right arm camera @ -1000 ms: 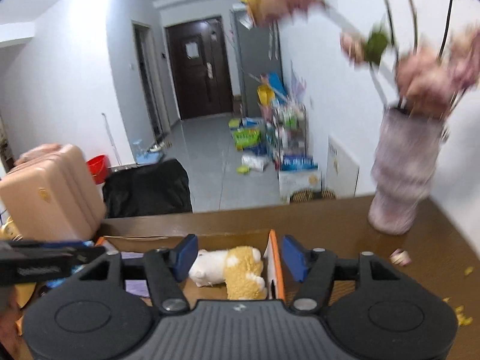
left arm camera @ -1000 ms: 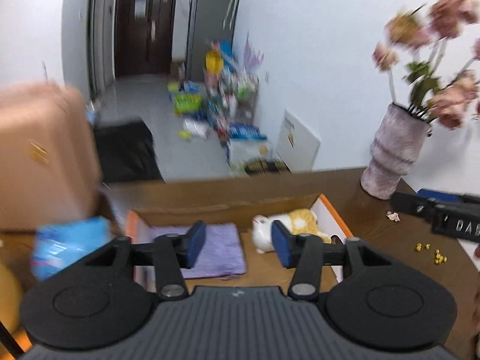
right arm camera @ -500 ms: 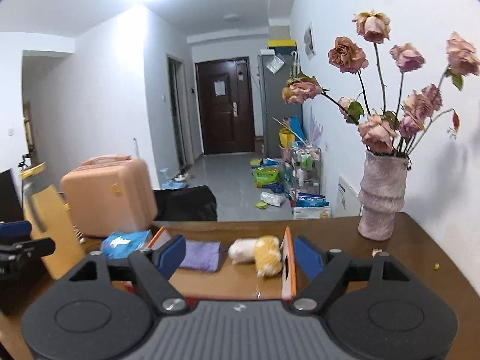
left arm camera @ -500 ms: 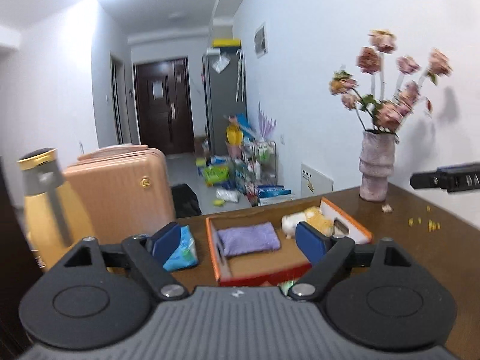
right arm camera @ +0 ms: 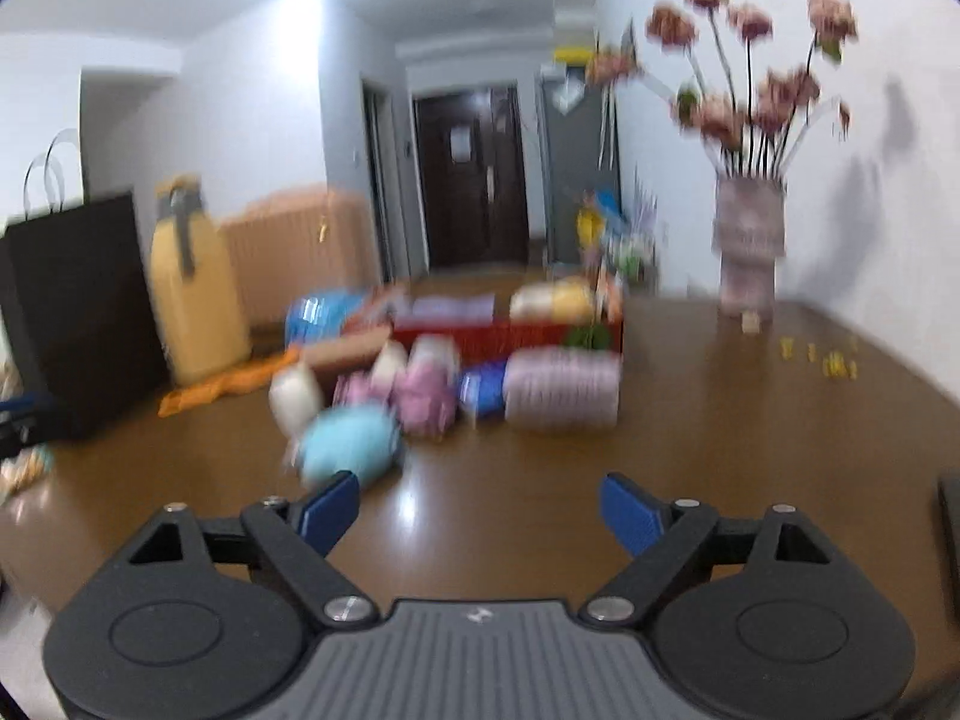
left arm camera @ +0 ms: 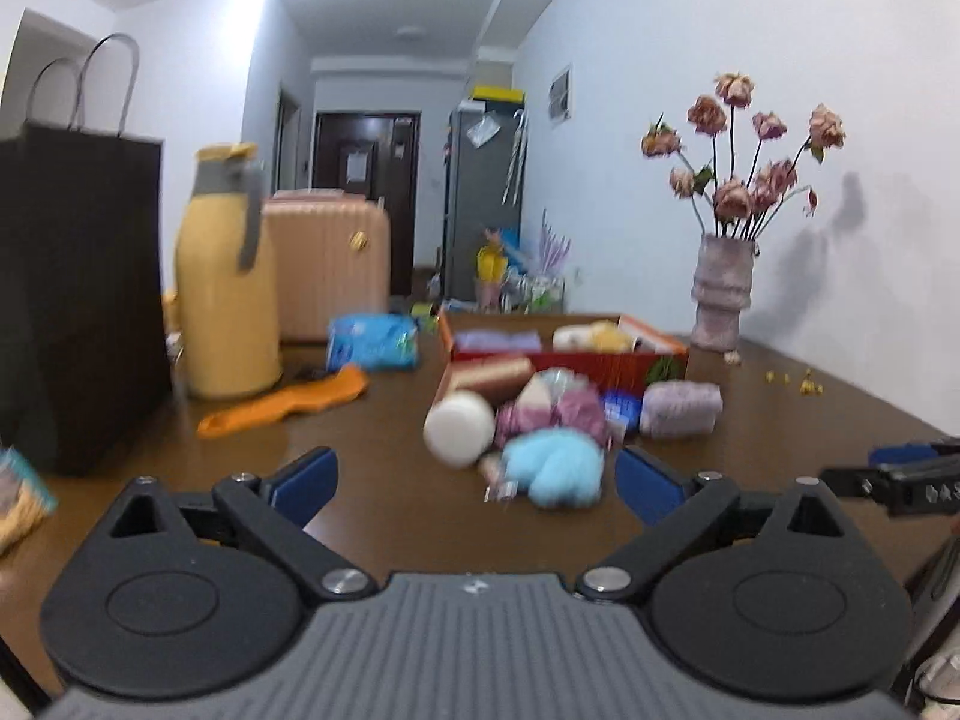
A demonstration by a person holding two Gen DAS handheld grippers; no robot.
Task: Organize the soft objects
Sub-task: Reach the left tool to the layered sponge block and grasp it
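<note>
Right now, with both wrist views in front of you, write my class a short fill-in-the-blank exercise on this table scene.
1. The fluffy toy nearest the left gripper is light ____ in colour.
2. The vase holds dried ____.
3. The tall flask beside the black paper bag is ____.
4. Both the left gripper and the right gripper are ____, holding nothing.

Missing words: blue; flowers; yellow; open

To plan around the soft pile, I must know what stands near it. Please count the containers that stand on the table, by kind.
Paper bag, black: 1
Flask, yellow: 1
Vase with flowers: 1
Red box, open: 1
Total: 4
</note>
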